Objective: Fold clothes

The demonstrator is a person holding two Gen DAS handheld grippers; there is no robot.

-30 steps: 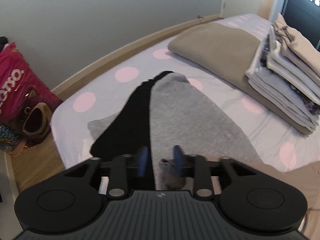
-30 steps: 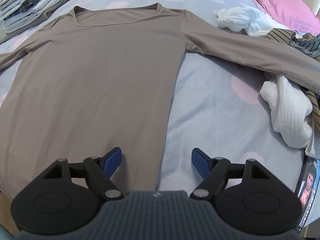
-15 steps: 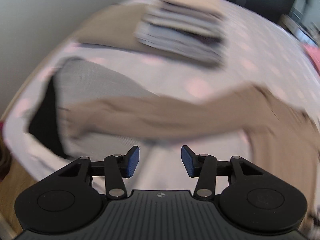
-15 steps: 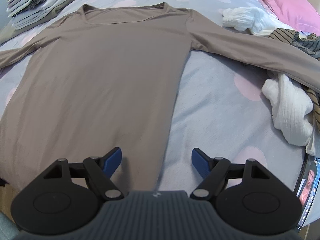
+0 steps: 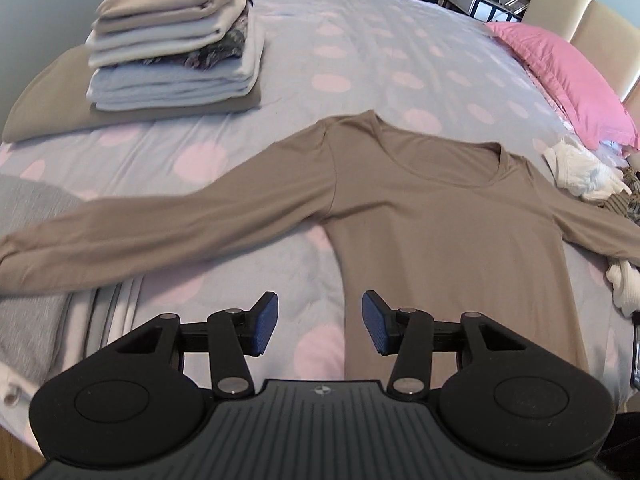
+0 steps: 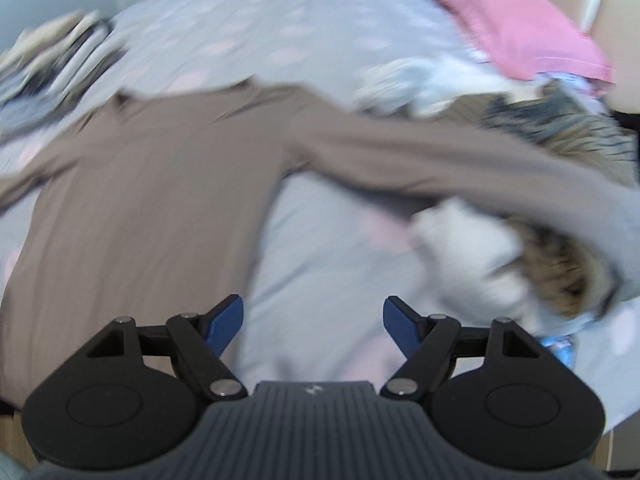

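- My left gripper [image 5: 319,328] has its jaws apart with nothing between the blue pads, hovering over the bed sheet [image 5: 360,40] at the edge of the brown long-sleeved top [image 5: 440,216].
- My right gripper [image 6: 313,326] stands wide open and empty over bare sheet; its view is blurred.
- The top lies flat, neckline toward twelve o'clock, sleeves out toward nine and three.
- In the left view, the left sleeve's end overlaps a grey garment [image 5: 28,208] at nine o'clock.
- A stack of folded clothes [image 5: 172,40] sits at eleven.
- A pink pillow [image 5: 560,84] lies at two, with white crumpled garments [image 5: 580,168] near the right sleeve.
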